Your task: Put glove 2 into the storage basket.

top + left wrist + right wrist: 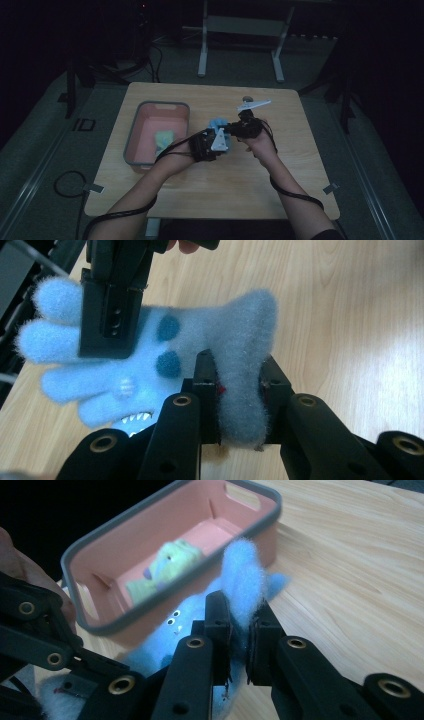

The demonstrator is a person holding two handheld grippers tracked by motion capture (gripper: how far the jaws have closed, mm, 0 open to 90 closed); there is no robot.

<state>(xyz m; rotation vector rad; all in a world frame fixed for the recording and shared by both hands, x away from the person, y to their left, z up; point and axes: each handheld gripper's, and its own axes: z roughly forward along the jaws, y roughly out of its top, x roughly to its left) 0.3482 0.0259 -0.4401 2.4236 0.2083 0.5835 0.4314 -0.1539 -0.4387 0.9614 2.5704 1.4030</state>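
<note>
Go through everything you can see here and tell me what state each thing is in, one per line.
Blue fuzzy glove: above the table, gripped at both ends.
Left hand-held gripper: shut on the glove's cuff.
Right hand-held gripper: shut on a glove finger.
Pink bin: upright, open-topped.
Green plush item: lying inside the bin.
Table: bare wood around the bin.

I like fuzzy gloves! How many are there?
2: a blue glove held over the table by both grippers, and a green glove lying in the pink bin. More could be hidden.

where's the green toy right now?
In the pink bin at the table's left in the high view, the green toy lies on the bin floor, just left of the blue plush both grippers clamp.
</note>
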